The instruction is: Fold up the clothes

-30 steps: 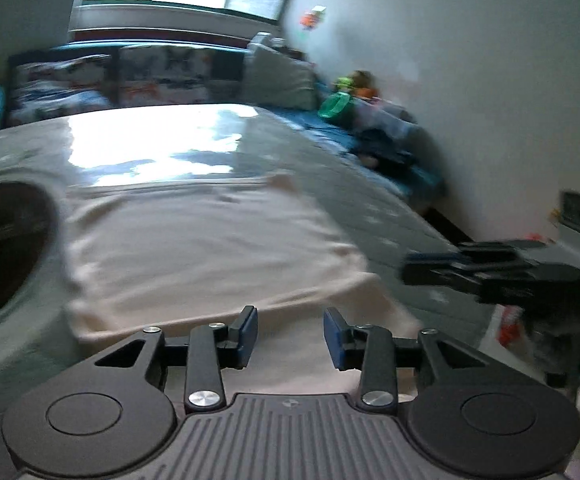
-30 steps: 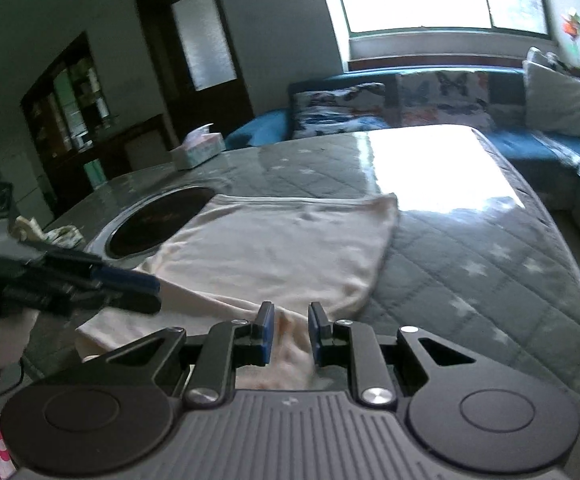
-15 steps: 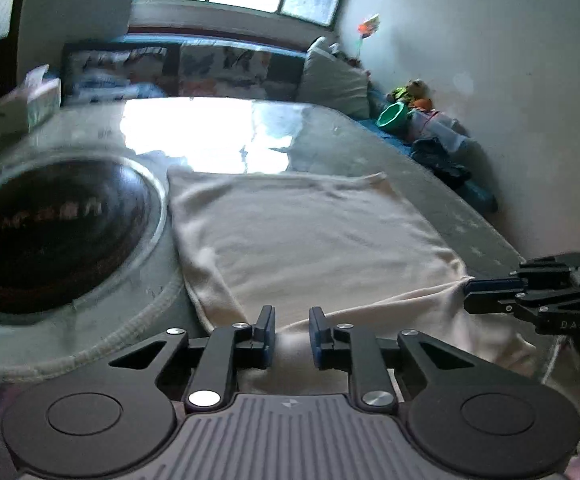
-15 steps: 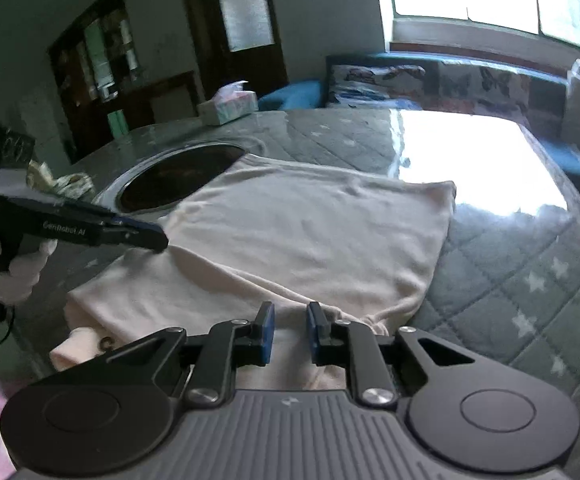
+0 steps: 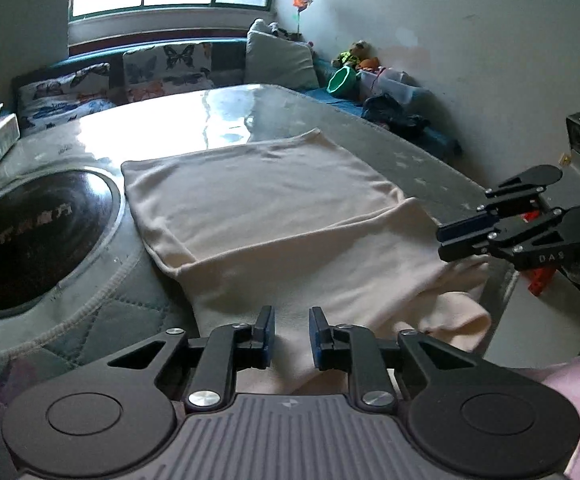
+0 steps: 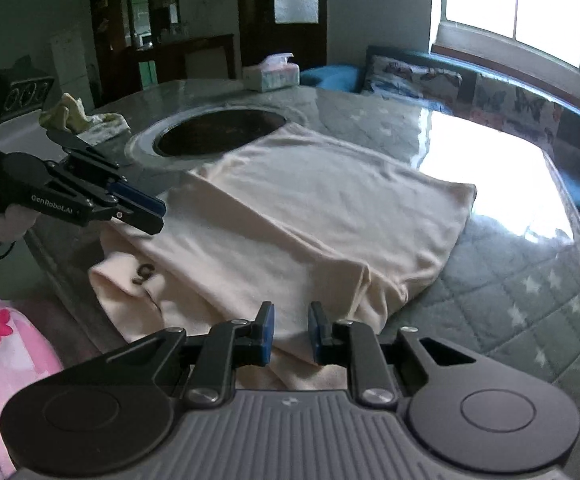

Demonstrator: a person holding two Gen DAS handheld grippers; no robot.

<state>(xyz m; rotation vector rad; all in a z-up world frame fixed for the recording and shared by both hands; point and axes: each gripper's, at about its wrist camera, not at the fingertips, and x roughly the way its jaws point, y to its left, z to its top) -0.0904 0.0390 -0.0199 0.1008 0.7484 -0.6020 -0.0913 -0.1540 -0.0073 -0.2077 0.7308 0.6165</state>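
I hold my left gripper (image 5: 291, 332) and right gripper (image 6: 290, 330) nearly shut, but I cannot tell whether either one actually pinches the cream garment (image 5: 274, 216), which lies across the middle of both frames on the quilted table cover (image 6: 509, 280), its near edge draped toward the bottom. If one side slips free, the fold would skew, and the loose end (image 6: 126, 280) at lower left could slide off the table.
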